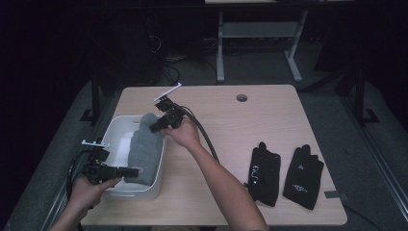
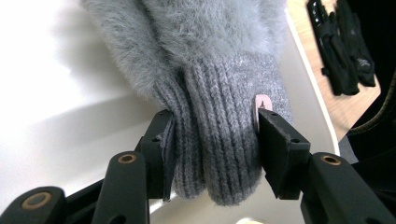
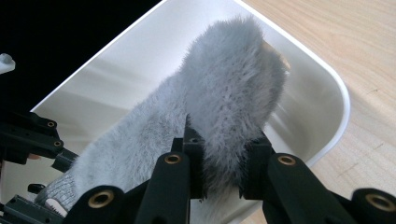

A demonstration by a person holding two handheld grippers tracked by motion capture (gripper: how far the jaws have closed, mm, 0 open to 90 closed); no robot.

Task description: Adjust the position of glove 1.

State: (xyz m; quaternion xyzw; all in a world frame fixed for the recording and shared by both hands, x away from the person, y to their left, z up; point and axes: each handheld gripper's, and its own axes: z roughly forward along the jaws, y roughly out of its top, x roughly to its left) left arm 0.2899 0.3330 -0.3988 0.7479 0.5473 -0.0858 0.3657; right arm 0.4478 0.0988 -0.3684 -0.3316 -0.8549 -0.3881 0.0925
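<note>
A fluffy grey glove lies lengthwise over a white bin at the table's left. My left gripper is at the bin's near end. In the left gripper view its jaws stand on both sides of the glove's ribbed knit cuff, with the pads touching it. My right gripper is at the far end. It is shut on the glove's furry fingertip part, which stands raised above the bin.
Two black gloves lie side by side on the wooden table, right of the person's right forearm. A round hole sits near the table's far edge. Desk legs and cables stand on the floor beyond.
</note>
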